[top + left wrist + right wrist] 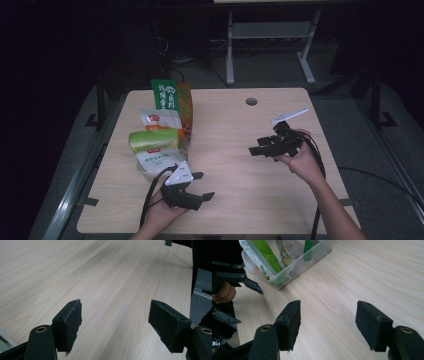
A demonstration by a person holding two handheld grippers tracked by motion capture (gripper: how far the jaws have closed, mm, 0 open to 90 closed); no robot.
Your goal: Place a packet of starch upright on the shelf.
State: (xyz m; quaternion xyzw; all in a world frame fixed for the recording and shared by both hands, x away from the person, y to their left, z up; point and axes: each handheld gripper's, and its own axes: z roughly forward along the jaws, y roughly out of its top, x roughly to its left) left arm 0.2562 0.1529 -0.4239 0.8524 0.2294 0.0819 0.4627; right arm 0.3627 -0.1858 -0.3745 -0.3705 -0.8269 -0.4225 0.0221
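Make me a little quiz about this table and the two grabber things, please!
1. True or false: the left gripper is holding a packet.
2. What holds the snack packets? A) a clear tub B) a paper bag C) a bowl
3. On which side of the table does the tub sit in the high view?

Key:
1. False. Its jaws stand open over bare wood.
2. A, a clear tub.
3. The left side, just beyond the left gripper; the right gripper is across from it, open too.
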